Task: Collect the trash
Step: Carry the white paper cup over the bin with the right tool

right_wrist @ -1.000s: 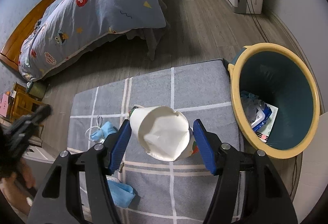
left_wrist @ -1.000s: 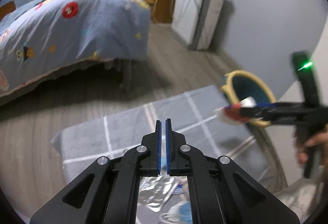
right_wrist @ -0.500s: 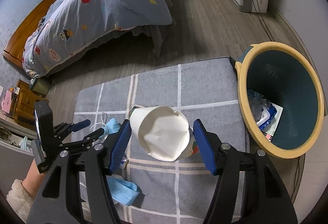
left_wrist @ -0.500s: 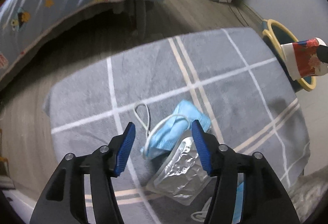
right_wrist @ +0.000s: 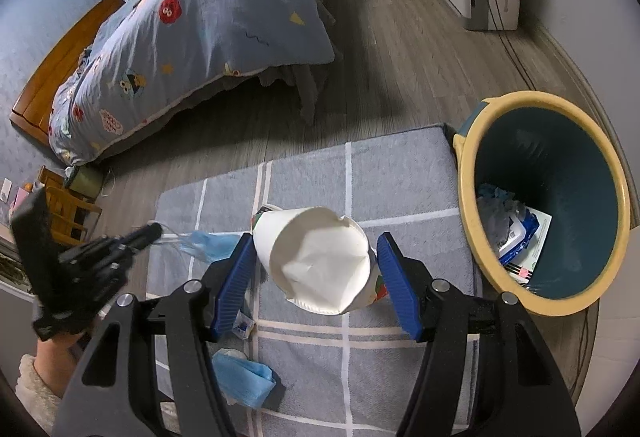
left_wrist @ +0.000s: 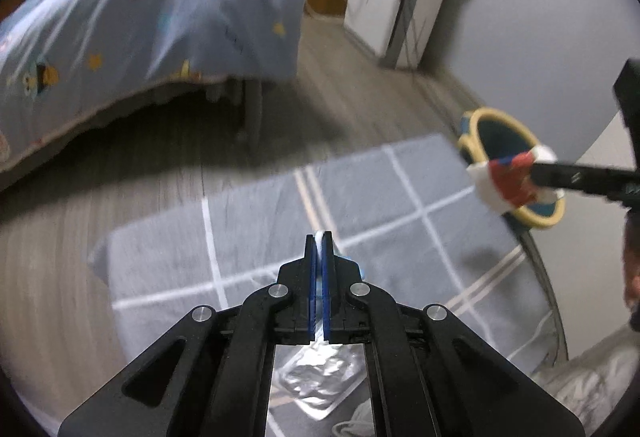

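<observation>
nothing readable here tbh; the blue packet (right_wrist: pixel 520 233) in the bin (right_wrist: pixel 472 233) has print on it, but it's too small and blurry

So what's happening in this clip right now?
A person is clearing litter off a grey checked rug with a gripper in each hand. The right gripper holds a crumpled paper cup near the yellow-rimmed bin, which already has trash inside. The left gripper has shut on a blue face mask, which hangs from its tip above the rug. Another blue mask and a clear plastic wrapper lie on the rug.
</observation>
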The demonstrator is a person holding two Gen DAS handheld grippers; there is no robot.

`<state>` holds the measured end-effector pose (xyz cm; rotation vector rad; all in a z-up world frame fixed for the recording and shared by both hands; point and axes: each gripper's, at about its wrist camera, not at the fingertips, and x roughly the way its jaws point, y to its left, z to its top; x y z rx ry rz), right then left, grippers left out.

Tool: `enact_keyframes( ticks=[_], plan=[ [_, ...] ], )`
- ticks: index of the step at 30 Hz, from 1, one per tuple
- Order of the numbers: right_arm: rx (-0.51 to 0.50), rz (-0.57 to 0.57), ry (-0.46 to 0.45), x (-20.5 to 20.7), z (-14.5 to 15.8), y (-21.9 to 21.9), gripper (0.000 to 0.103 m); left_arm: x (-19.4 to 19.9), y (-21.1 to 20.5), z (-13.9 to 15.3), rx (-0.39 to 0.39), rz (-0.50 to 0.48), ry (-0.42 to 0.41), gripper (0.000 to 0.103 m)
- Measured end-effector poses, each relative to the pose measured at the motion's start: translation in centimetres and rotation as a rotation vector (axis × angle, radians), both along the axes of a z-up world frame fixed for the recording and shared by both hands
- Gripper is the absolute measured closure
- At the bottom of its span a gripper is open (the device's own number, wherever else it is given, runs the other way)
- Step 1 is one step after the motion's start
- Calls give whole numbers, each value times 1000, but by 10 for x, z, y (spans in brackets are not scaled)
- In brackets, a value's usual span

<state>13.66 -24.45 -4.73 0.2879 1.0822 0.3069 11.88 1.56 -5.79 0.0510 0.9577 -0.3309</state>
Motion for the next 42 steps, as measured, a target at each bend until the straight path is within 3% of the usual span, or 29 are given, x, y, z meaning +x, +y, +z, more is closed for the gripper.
enact_keyframes(
  ticks=[8,20,32,42],
  plan=[
    [4,-42,-30,-1,9,-22,41,-7,-19,39,-64,-21,-78,100],
    [15,-164,-31,4,6,-85,41,-8,-93,71,-45,-117,-131,100],
    [48,-341,-23,-5,-6,-173,41,9,-207,74,-32,-272,-120,100],
    [73,-523,47,-12,-43,-243,41,30,-284,53,-6,-350,-114,100]
  ],
)
